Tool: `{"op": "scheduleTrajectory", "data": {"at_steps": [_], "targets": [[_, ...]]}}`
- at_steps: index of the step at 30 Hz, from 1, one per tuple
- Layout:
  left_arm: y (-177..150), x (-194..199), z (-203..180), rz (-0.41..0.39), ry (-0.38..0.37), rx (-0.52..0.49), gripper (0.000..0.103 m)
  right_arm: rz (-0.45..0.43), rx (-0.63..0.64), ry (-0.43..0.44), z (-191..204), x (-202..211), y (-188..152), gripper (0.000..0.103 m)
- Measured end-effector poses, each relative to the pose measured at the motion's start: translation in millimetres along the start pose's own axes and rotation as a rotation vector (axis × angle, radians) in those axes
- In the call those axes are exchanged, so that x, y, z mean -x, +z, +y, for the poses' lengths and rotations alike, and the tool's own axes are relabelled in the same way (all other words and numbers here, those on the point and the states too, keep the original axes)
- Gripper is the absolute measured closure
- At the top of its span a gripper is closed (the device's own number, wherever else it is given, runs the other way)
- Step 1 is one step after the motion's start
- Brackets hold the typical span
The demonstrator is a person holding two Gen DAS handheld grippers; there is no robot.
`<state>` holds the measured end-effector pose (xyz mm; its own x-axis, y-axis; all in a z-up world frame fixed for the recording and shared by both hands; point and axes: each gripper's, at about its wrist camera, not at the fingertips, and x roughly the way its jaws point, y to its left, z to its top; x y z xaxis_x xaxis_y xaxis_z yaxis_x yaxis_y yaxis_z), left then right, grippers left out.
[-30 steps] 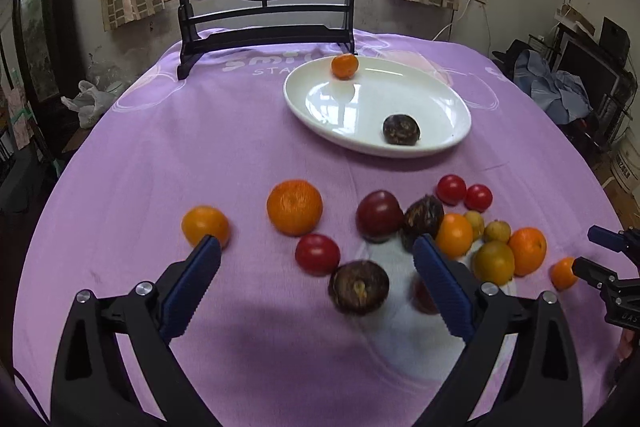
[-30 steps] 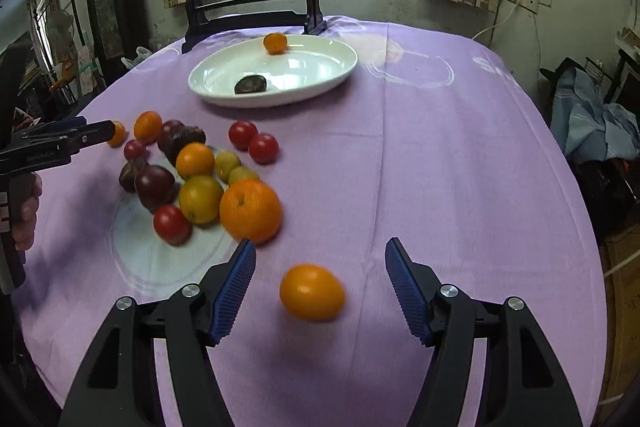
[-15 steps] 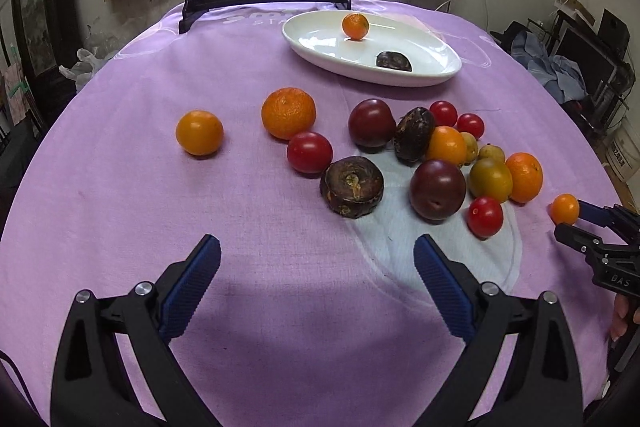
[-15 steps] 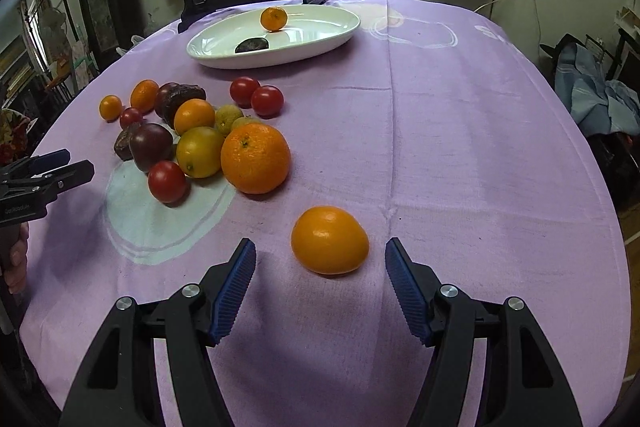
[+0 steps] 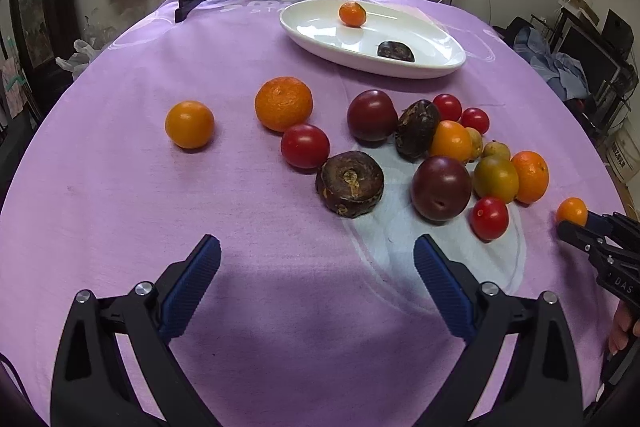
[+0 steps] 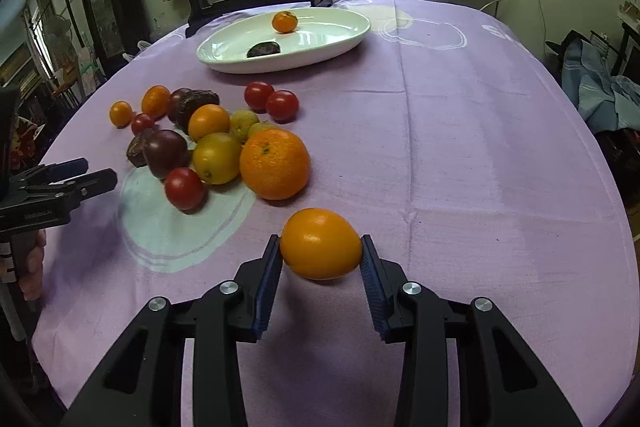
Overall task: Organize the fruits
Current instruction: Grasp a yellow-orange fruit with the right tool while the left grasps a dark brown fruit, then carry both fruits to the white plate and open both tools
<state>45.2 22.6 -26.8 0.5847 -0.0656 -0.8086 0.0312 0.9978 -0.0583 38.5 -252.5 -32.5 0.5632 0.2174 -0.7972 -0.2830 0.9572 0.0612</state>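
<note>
Orange fruit [image 6: 320,243] got pinched as the right gripper [image 6: 321,267] closed; left gripper [image 5: 316,281] gaped empty; lift toward the plate [image 6: 340,45] came next.

Orange fruit [image 6: 320,243] between right hand-held gripper [image 6: 321,261] pads

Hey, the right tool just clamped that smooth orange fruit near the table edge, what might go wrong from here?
1. The right tool has just been closing on the orange fruit; its pads meet only the rounded sides, so it may squirt out and roll.
2. The white plate sits beyond the fruit pile; a low carry could knock the big mandarin or red tomatoes.
3. The left tool hangs open near the dark brown fruit; the two tools may cross.
</note>
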Motion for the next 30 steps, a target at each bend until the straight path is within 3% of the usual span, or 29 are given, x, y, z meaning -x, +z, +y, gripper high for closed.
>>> {"op": "scheduleTrajectory", "data": {"at_steps": [10,16,18,21,23,30], "targets": [[10.1,-19.3,-7.1,0.027,0.026,0.002,0.008,-0.033,0.065,0.105,27.1,12.0,-3.5,0.063],[21.5,-33.7,-15.6,0.046,0.041,-0.009,0.03,-0.04,0.061,0.118,24.7,13.8,-2.9,0.063],[25.2,-36.9,-19.9,0.034,0.065,-0.035,0.041,-0.042,0.059,0.12,24.1,14.3,-3.0,0.063],[29.5,-37.2,-23.3,0.035,0.038,-0.057,0.062,-0.044,0.059,0.124,24.4,14.9,-3.0,0.063],[30.7,-35.1,-23.1,0.041,0.047,-0.056,0.062,-0.045,0.061,0.125,24.5,16.2,-3.0,0.063],[39.9,5.8,-16.0,-0.011,-0.064,-0.042,0.062,-0.101,0.074,0.106,25.9,31.4,12.7,0.063]]}}
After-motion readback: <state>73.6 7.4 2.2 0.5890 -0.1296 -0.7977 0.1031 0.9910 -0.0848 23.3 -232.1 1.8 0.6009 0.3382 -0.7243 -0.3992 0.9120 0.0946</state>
